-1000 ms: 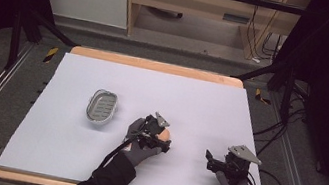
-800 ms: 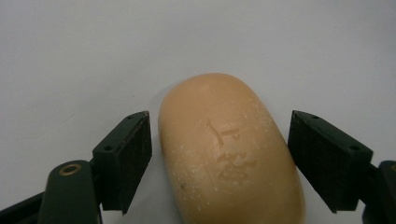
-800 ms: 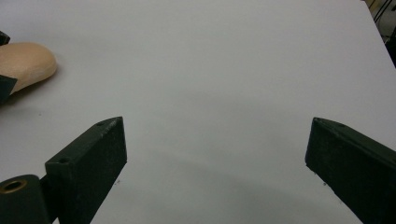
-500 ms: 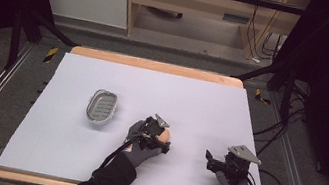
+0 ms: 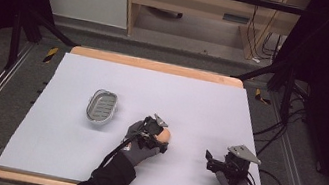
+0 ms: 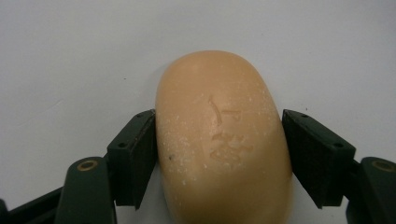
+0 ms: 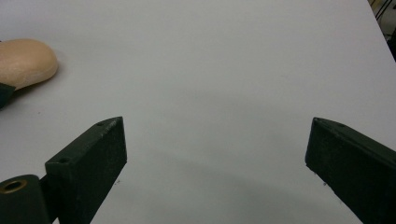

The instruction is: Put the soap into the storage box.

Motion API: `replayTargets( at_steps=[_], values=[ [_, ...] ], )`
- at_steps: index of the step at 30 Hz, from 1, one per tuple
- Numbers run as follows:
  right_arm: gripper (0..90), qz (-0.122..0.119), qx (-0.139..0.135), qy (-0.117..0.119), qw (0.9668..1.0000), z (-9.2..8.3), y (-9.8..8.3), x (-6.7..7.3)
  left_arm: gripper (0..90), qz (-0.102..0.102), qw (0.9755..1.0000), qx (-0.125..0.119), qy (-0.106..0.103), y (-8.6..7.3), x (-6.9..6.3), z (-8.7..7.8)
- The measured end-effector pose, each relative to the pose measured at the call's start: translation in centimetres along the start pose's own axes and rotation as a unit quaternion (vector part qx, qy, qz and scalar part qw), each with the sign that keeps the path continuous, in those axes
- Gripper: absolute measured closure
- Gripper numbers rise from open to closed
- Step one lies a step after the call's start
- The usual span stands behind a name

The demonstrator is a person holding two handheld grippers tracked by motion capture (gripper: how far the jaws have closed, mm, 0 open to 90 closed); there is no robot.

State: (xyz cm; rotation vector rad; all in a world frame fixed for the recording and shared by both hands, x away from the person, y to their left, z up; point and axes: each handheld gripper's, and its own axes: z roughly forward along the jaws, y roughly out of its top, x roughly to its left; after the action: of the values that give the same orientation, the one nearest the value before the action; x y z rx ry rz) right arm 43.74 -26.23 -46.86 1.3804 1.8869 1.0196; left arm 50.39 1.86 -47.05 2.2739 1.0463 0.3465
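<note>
**Left gripper on soap bar, right gripper idle and spread**

Left gripper (image 5: 159,136): sits near the middle of the table's front half, held in a gloved hand (image 5: 136,143). Its 2 jaws bracket the soap bar (image 6: 222,140) on both long sides. In the left gripper view the left jaw pad touches the soap's side; the right pad sits against or just off the other side, can't tell if there is a sliver of gap. So: pinching the soap, or as good as. The soap is tan, oval, with a stamped mark on top and pale specks on the surface. It lies flat on the white table cover (image 5: 201,103), and about half its length sticks out past the jaw tips.

Right gripper (image 5: 214,162): near the front right corner of the table, well apart from the left one. Jaws spread wide, nothing between them, just bare white cover in the right gripper view. The soap shows at the far left edge of that view.

Soap dish (image 5: 101,106): metal, oval, ribbed inside, nothing in it. It sits to the left of the left gripper and a bit farther back, near but not touching.
</note>
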Motion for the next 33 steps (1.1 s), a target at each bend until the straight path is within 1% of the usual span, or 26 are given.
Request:
replayTargets(
  at_steps=[2, 5, 8, 13, 17, 18, 24, 33],
  values=[
    [5.6, -0.001, 0.000, 0.000, 1.0000, 0.00, 0.00, 0.01, 27.7, 0.001, 1.0000, 0.000, 0.002, 0.09, 0.05, 0.02],
    [5.6, 0.000, 0.000, 0.000, 1.0000, 0.00, 0.00, -0.01, 26.0, -0.005, 1.0000, 0.000, -0.003, 0.22, 0.23, 0.17],
    [5.6, -0.002, 0.000, 0.000, 1.0000, 0.03, 0.00, -0.03, 26.0, -0.004, 1.0000, 0.000, 0.002, 0.29, 0.12, 0.28],
    [5.6, -0.001, 0.001, 0.001, 1.0000, 0.04, 0.01, 0.02, 27.7, 0.007, 0.9998, 0.007, 0.017, 0.53, -0.22, 0.46],
    [5.6, 0.000, 0.002, 0.002, 1.0000, 0.05, 0.01, 0.03, 28.5, 0.007, 0.9998, 0.009, 0.016, 0.60, -0.21, 0.47],
    [5.6, -0.003, 0.002, 0.000, 1.0000, 0.09, 0.00, 0.00, 28.7, 0.006, 0.9998, 0.009, 0.016, 0.60, -0.20, 0.47],
    [5.6, -0.001, 0.002, 0.001, 1.0000, 0.05, 0.02, 0.02, 30.5, 0.001, 0.9998, 0.009, 0.018, 0.64, -0.16, 0.45],
    [5.6, -0.001, 0.002, 0.001, 1.0000, 0.06, 0.02, 0.01, 31.4, -0.002, 0.9999, 0.004, 0.012, 0.56, 0.01, 0.30]
  ],
)
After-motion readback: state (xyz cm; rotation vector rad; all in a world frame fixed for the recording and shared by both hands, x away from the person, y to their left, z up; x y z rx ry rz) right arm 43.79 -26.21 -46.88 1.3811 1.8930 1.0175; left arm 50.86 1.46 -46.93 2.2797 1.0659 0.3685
